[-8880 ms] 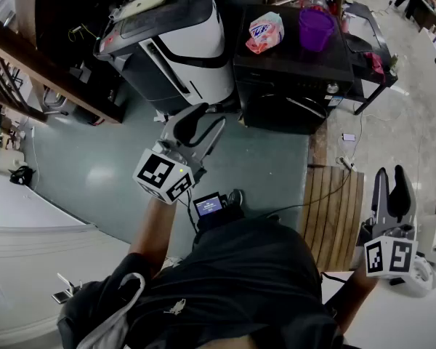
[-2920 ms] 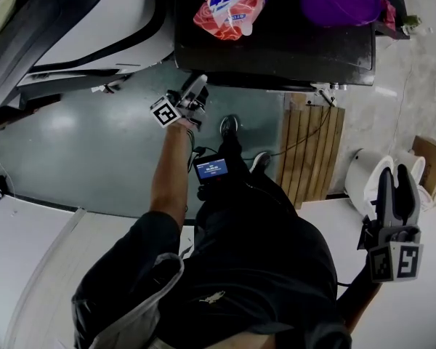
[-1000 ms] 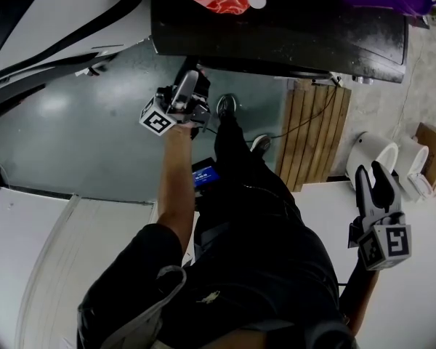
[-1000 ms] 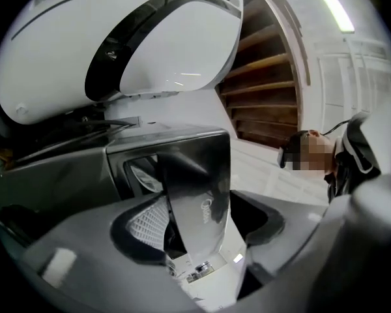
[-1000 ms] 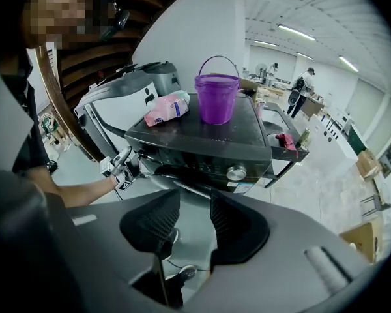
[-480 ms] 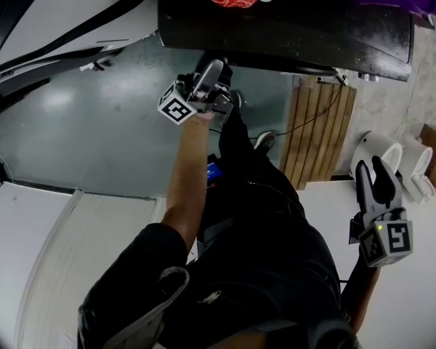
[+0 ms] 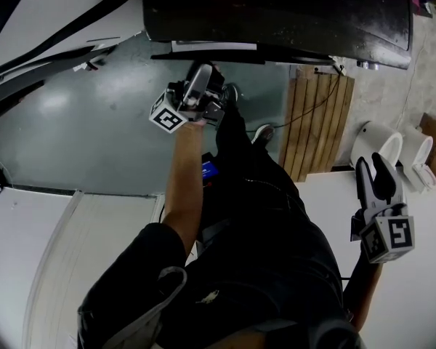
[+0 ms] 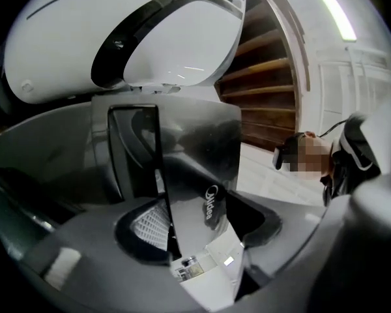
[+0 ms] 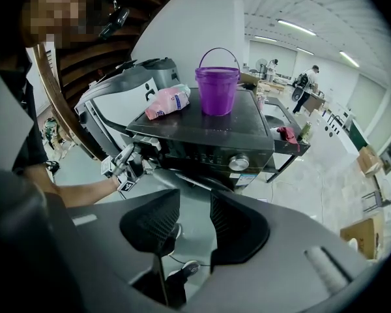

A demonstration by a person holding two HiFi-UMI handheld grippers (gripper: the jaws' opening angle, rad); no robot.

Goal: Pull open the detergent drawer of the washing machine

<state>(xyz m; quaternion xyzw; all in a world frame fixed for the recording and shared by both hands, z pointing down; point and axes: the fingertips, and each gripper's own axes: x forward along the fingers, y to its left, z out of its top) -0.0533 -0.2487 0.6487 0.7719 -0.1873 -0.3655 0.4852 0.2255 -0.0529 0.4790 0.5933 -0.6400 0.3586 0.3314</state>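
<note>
Washing machine (image 9: pixel 208 142): black, and I see a silver dial (image 9: pixel 238 163) on its front.
Detergent drawer (image 8: pixel 202 175): glossy dark grey front with white lettering, white inside.
Bucket (image 9: pixel 217 90): purple.
Detergent bag (image 9: pixel 166 102): pink and white with blue print.
Floor (image 7: pixel 94 144): glossy grey-green on my left.
Slatted board (image 7: pixel 316 122): brown wooden stripes, right.
Neighbouring machine (image 8: pixel 150 38): white with a black band.

Stretching the left gripper (image 7: pixel 206 75) forward, jaws just closing on the drawer front (image 8: pixel 205 194) — hanging the right gripper (image 7: pixel 375 171) low, jaws apart.
</note>
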